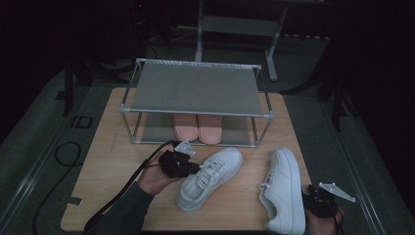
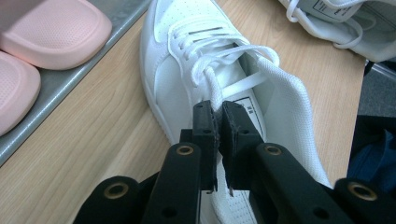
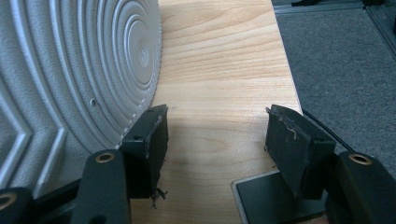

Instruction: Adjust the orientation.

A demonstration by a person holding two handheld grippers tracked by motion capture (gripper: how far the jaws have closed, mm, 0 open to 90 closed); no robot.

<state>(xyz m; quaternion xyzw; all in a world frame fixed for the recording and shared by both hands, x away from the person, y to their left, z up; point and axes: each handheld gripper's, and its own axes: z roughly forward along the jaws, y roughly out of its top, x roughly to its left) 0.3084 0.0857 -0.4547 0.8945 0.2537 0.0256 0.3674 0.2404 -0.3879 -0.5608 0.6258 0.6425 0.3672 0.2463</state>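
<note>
The left gripper (image 2: pixel 217 122) had its jaws clenched on a white sneaker's (image 1: pixel 209 177) lace mid-frame; the right gripper's (image 3: pixel 217 128) jaws stood released near the desk's (image 3: pixel 219 56) right edge.

Left tongs (image 2: pixel 218 122) nearly closed; right tongs (image 3: pixel 217 128) spread wide.

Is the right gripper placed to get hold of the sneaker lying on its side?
Probably yes: the right gripper has its jaws open, and the tipped sneaker lies right beside it, its sole against one jaw, with bare table between the jaws.
</note>
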